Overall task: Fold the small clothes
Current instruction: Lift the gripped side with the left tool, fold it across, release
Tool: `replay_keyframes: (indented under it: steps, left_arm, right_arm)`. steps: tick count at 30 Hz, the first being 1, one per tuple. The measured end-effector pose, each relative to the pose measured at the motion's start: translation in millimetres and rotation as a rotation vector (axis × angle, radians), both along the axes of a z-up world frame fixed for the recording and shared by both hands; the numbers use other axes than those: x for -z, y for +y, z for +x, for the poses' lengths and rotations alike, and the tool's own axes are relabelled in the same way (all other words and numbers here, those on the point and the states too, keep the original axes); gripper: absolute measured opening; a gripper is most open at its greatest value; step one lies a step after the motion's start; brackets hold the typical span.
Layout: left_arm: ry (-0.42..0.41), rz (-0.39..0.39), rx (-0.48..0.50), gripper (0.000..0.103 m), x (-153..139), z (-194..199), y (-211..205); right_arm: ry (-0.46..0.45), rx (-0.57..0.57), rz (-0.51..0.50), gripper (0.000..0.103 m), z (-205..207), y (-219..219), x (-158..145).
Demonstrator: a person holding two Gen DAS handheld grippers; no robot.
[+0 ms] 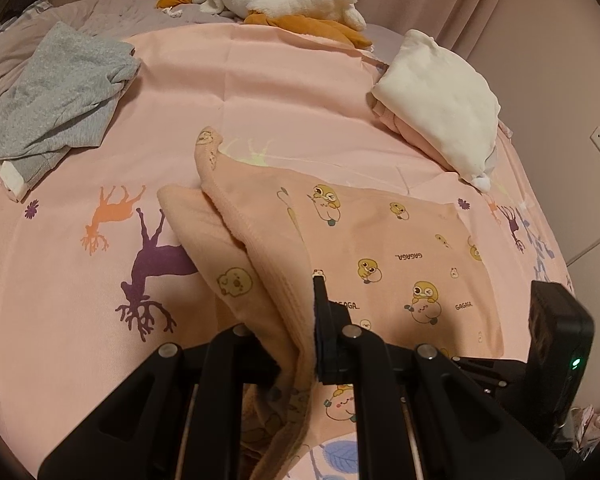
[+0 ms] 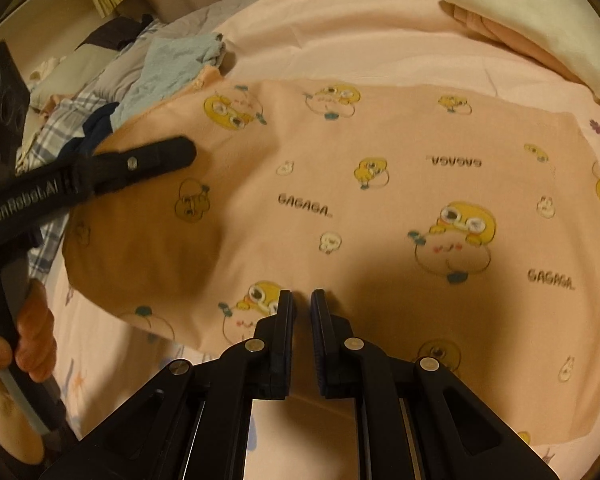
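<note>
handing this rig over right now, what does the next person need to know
Left gripper: shut on a lifted edge of the duck-print garment, folding it over.
Right gripper: nearly closed just above the near part of the garment; whether it pinches any cloth, I cannot tell.
The garment lies mostly flat on the pink sheet.
Done, apparently: a folded stack, white on top, far right.
Left: finish this fold; the crumpled grey garment, far left, still looks unfolded.
</note>
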State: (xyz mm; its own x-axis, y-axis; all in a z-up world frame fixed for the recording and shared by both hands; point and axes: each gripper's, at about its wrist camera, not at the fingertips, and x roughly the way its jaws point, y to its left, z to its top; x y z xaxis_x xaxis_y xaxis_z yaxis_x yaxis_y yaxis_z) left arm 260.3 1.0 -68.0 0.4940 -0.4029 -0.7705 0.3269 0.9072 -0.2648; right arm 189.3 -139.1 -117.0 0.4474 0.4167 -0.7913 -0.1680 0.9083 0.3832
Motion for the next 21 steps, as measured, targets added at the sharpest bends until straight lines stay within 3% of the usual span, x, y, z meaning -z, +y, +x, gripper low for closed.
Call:
replay_keyframes:
  steps: [7, 14, 21]
  left_arm:
    - [-0.003, 0.012, 0.014, 0.012, -5.6, -2.1, -8.4]
    - [-0.025, 0.048, 0.051, 0.012, -16.6, -6.1, -32.2]
    - [-0.041, 0.101, 0.086, 0.012, -22.2, -8.4, -64.8]
  right_arm:
    - [0.010, -0.006, 0.011, 0.013, 2.5, -0.2, 0.9]
    - [-0.013, 0.117, 0.224, 0.014, 2.9, -50.5, -9.2]
    - [0.027, 0.228, 0.467, 0.035, 14.0, -97.7, 0.8]
